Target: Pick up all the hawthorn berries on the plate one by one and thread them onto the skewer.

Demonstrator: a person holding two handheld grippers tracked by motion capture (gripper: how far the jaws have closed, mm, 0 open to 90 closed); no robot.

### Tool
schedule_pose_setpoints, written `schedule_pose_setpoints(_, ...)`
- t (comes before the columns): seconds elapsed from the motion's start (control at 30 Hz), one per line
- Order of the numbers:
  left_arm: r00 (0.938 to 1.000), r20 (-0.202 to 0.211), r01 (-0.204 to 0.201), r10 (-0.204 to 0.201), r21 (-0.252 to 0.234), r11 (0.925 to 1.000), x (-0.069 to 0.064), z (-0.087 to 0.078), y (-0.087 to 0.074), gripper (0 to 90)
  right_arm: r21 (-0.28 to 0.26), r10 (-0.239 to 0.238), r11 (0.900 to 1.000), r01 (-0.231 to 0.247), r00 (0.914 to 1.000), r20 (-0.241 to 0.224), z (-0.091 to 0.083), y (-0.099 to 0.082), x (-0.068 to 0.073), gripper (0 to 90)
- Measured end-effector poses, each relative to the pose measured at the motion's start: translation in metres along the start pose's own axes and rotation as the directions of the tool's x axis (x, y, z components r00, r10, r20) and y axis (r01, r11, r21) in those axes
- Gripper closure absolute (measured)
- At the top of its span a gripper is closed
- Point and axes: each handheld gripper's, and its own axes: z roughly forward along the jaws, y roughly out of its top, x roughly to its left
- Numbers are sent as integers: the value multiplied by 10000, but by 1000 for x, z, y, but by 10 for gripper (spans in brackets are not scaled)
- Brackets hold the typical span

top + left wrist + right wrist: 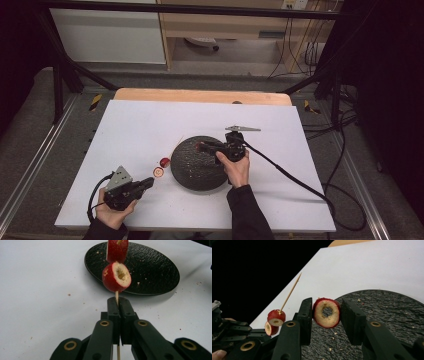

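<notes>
Bare white table point(150, 125) all round, black plate point(192, 170) the sole obstacle, mid-table

The work surface is a table point(150, 125) covered by a white sheet; a strip of bare light wood shows along its far edge point(200, 95). A round black plate point(192, 175) with a rough, pebbled face lies directly on the sheet, near the middle and slightly toward the near side. Pale crumbs point(138, 283) are scattered on the plate, and darker specks point(69, 294) dot the white sheet around it. A small dark mark point(237, 102), possibly a hole or knot, sits on the wooden strip; the high view is too coarse to confirm.
</notes>
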Motion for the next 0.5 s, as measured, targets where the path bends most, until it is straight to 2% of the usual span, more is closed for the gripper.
schedule_pose_setpoints(0.13, 10000, 7, 44, -43, -30, 10000, -4, 3, 2, 881, -586, 91, 9982, -94, 9999, -61, -3, -6, -1, 632)
schedule_pose_setpoints(0.17, 10000, 7, 44, -43, -30, 10000, -4, 3, 2, 882, -586, 91, 9982, -94, 9999, -61, -3, -6, -1, 632)
schedule_pose_setpoints(0.3, 10000, 71, 47, -47, -105, 9999, -11, 7, 3, 881, -1439, 212, 9892, -269, 9989, -409, -4, -13, -1, 632)
schedule_pose_setpoints(0.5, 9999, 30, 151, -150, -182, 9997, -16, 9, 4, 882, -2267, 303, 9730, -431, 9978, -597, -5, -18, -2, 632)
